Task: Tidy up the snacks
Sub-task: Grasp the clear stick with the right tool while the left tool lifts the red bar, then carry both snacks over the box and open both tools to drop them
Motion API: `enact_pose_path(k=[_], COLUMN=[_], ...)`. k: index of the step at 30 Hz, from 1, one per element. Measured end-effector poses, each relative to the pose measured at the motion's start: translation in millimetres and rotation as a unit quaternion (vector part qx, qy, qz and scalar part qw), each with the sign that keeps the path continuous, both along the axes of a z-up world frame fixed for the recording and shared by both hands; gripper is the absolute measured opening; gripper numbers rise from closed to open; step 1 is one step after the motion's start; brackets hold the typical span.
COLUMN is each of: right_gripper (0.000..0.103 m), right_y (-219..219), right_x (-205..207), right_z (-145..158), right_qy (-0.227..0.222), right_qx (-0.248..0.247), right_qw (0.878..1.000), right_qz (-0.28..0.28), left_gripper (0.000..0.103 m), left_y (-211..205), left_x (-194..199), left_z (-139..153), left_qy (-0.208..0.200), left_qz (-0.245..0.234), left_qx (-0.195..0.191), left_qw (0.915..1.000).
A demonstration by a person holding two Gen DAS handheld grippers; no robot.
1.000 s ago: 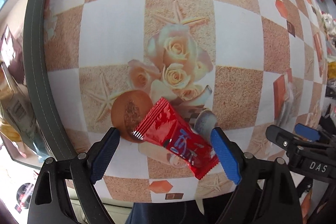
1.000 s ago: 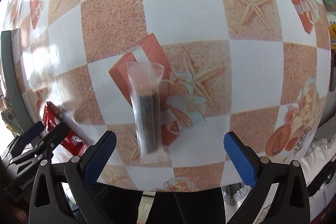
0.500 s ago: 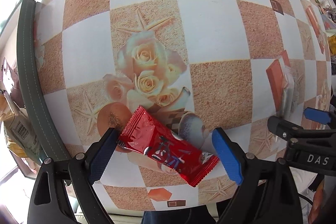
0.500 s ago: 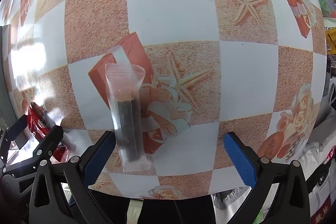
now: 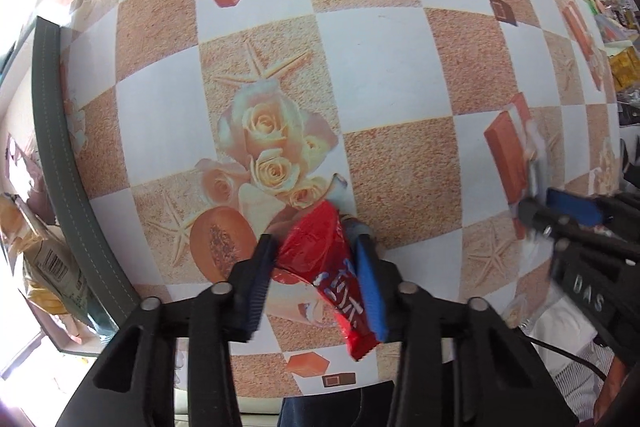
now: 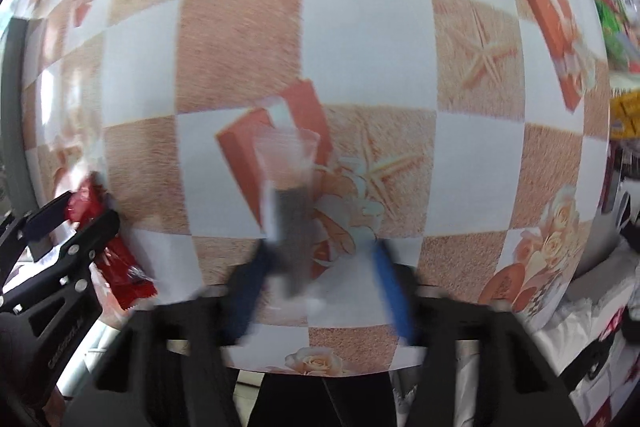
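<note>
A red snack packet (image 5: pixel 316 239) is pinched and crumpled between the pads of my left gripper (image 5: pixel 312 267), whose jaws are closing on it; its lower end hangs out below the blue pad. The right wrist view shows the same left gripper (image 6: pixel 68 227) and the red packet (image 6: pixel 128 275) at the far left. A clear packet with a dark bar inside (image 6: pixel 288 187) sits between the blurred fingers of my right gripper (image 6: pixel 320 287). In the left wrist view the right gripper (image 5: pixel 552 211) has its fingers drawn together on that clear packet (image 5: pixel 534 155).
A checked tablecloth (image 5: pixel 380 59) with roses, starfish and gift boxes covers the table. A grey padded edge (image 5: pixel 52 147) runs down the left, with bagged snacks (image 5: pixel 44 259) beyond it. More goods (image 5: pixel 624 63) crowd the far right. A person's dark trousers (image 5: pixel 320 407) show below.
Both grippers have gone from wide open to closed on their packets. The red packet is now squeezed and tilted. The right wrist view has blurred with motion.
</note>
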State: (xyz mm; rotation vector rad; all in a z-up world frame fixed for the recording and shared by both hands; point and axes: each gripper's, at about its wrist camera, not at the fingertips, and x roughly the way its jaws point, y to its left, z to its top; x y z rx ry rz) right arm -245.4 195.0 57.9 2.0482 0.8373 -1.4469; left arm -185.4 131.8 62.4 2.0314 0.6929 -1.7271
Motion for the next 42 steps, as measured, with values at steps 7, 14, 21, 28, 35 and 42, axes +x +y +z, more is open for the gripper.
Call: enact_pose_path(k=[7, 14, 21, 28, 35, 42], right_gripper=[0.016, 0.016, 0.016, 0.016, 0.016, 0.016], right_y=[16, 31, 21, -5, -33, -79], right_x=[-2, -6, -16, -13, -10, 5], right_z=[1, 4, 17, 45, 66, 91], right_qy=[-0.059, -0.067, -0.060, -0.046, -0.041, -0.042], right_qx=[-0.033, -0.031, -0.052, -0.083, -0.106, -0.128], right_qw=[0.995, 0.993, 0.993, 0.994, 0.993, 0.991], right_qz=[-0.067, -0.096, -0.082, -0.049, -0.015, 0.027], left_gripper=[0.040, 0.039, 0.038, 0.038, 0.038, 0.038], left_y=[-14, -31, -36, -52, -82, -100], left_x=[8, 16, 21, 46, 88, 102], left_z=[9, 24, 62, 96, 111, 122], left_qy=[0.008, 0.025, 0.070, 0.105, 0.128, 0.151], left_qz=[0.012, 0.025, 0.016, 0.057, 0.103, 0.140], left_qx=[0.007, 0.004, -0.024, -0.043, -0.066, -0.097], left_qw=[0.9999, 0.9994, 0.9971, 0.9919, 0.9842, 0.9738])
